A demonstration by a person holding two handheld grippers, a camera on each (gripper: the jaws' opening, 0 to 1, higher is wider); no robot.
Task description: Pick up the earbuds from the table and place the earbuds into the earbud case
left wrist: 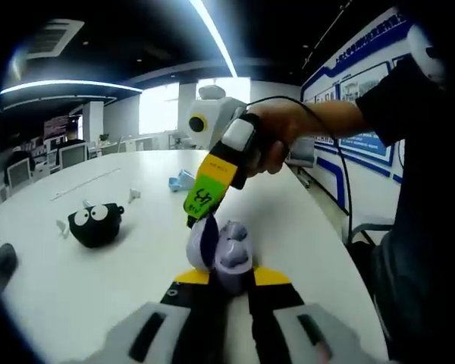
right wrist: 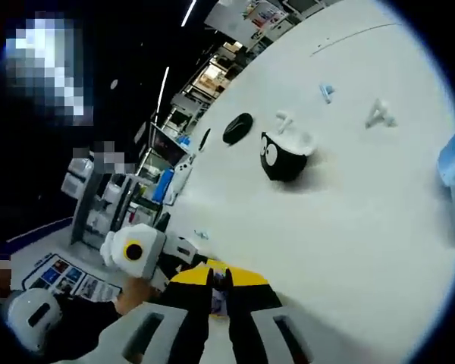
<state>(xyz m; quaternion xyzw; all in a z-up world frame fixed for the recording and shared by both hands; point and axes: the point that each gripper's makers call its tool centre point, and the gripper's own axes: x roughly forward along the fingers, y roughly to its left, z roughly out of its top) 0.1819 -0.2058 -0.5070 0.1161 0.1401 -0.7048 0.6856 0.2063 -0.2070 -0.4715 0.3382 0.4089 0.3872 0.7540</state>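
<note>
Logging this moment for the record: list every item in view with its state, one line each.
Left claw: shut on lavender earbud case.
Lavender earbud case: lid open, held.
Right claw: shut, tips at the case.
Black earbud case: on table.
White earbuds: loose on table.
Table: white.

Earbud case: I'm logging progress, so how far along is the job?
Done: the lilac earbud case sits open in the left gripper's fingers. In hand: the right gripper's tip is at the open case; whether it carries an earbud is too small to tell. Left: white earbuds lie on the table by a black pouch.
</note>
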